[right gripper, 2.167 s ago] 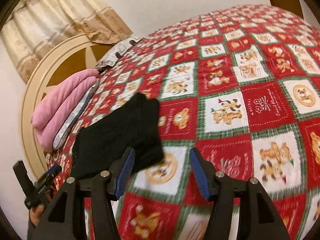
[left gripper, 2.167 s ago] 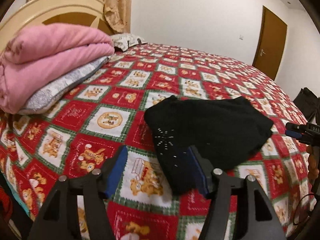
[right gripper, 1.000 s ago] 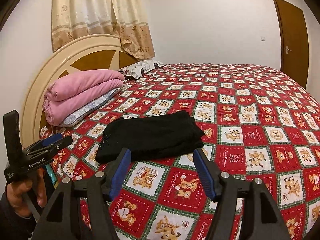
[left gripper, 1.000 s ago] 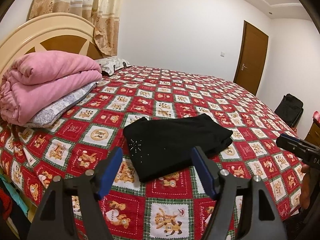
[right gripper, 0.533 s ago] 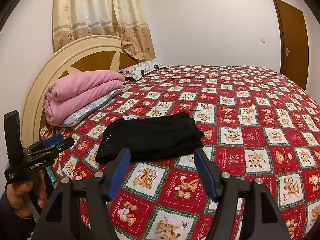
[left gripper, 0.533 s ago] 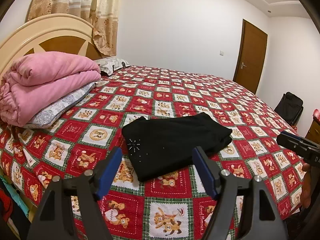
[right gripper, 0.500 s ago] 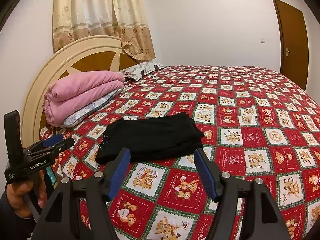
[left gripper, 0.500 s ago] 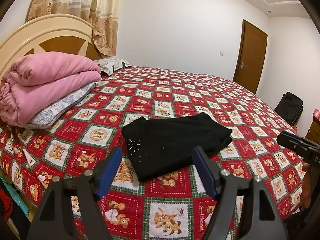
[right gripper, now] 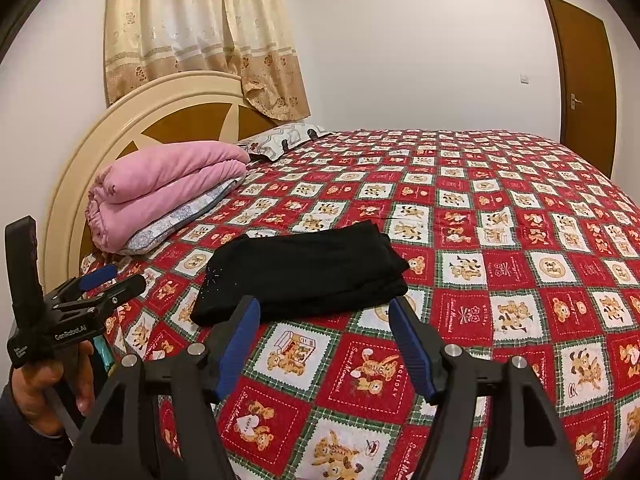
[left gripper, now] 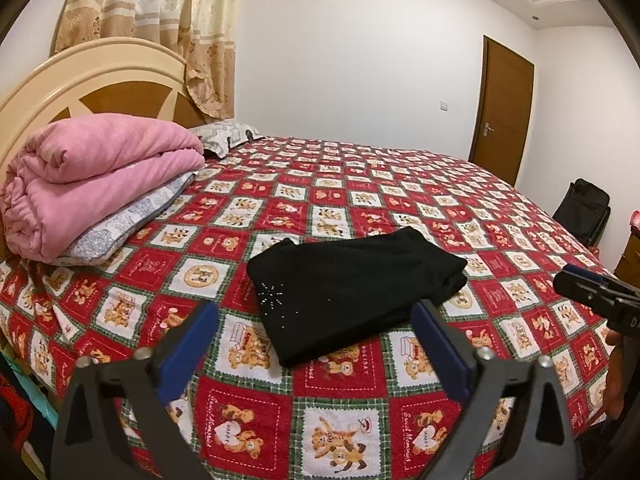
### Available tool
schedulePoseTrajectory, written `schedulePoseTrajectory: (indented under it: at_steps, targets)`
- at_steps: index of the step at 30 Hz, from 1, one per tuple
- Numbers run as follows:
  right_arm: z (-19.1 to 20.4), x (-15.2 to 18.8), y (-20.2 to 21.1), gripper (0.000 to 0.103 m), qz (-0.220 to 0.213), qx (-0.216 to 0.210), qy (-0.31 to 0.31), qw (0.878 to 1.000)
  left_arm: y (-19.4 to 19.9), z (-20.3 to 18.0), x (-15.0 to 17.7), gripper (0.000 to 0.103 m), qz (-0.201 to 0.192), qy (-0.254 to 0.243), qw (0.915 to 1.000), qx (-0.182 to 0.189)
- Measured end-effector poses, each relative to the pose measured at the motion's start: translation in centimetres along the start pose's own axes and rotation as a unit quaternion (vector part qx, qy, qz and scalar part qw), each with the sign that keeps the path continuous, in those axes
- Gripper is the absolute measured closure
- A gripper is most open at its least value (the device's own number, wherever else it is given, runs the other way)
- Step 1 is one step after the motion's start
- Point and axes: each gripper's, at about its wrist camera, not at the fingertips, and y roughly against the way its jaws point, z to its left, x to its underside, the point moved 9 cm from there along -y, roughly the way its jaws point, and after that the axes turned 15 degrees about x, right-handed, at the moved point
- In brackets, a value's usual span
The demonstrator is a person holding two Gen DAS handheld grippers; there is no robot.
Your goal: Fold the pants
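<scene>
The black pants lie folded into a flat rectangle on the red patchwork bedspread, with small sparkly studs near the front left corner. They also show in the right wrist view. My left gripper is open and empty, held back from the pants' near edge. My right gripper is open and empty, also short of the pants. The left gripper shows at the left of the right wrist view, and the right gripper at the right edge of the left wrist view.
A folded pink blanket lies on a grey pillow by the cream headboard. Another pillow sits behind. A brown door and a black bag stand at the far right. Curtains hang behind the headboard.
Both grippers pulled up and back from the folded pants about two seconds ago. Over the last second they have hardly moved. The pants lie still.
</scene>
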Motion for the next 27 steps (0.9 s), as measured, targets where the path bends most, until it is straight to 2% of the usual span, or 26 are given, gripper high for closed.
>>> schedulePoseTrajectory:
  at_steps: [8, 27]
  targets:
    - [0.0, -0.2, 0.7, 0.034, -0.022, 0.009, 0.004, 1.0, 0.6, -0.5, -0.6, 0.0, -0.011, -0.004, 0.9999, 0.003]
    - [1.4, 0.4, 0.7, 0.034, -0.019, 0.007, 0.031, 0.999, 0.7, -0.4, -0.7, 0.0, -0.008, -0.003, 0.9999, -0.012]
